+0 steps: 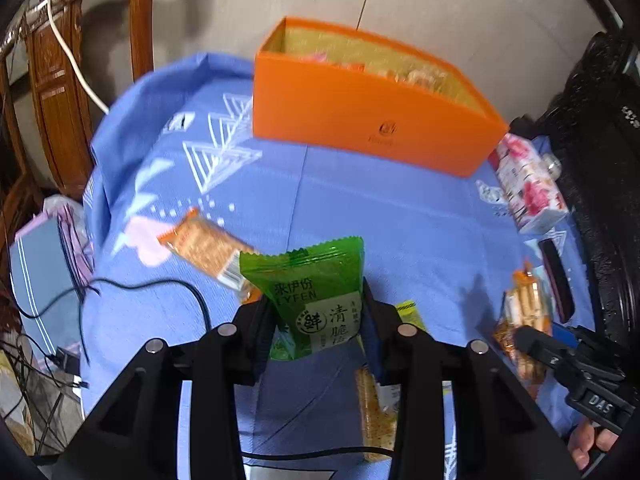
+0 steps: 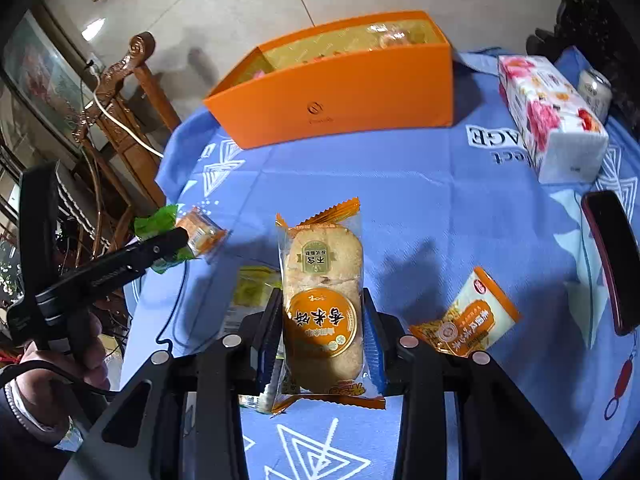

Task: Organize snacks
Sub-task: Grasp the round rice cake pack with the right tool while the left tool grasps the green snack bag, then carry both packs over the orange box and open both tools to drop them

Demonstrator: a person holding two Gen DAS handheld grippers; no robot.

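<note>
Green foil packet (image 1: 316, 300) marked LYFEN is pinched upright in the left gripper (image 1: 316, 332) above the blue cloth (image 1: 400, 216); the right gripper (image 2: 322, 336) clamps an orange-labelled rice cracker pack (image 2: 322, 304), before the orange box (image 2: 344, 92).

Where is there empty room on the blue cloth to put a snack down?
The widest bare patch of blue cloth lies between the orange box and the snack packets near the grippers. It is crowded low down by the orange packet and the tissue pack.
</note>
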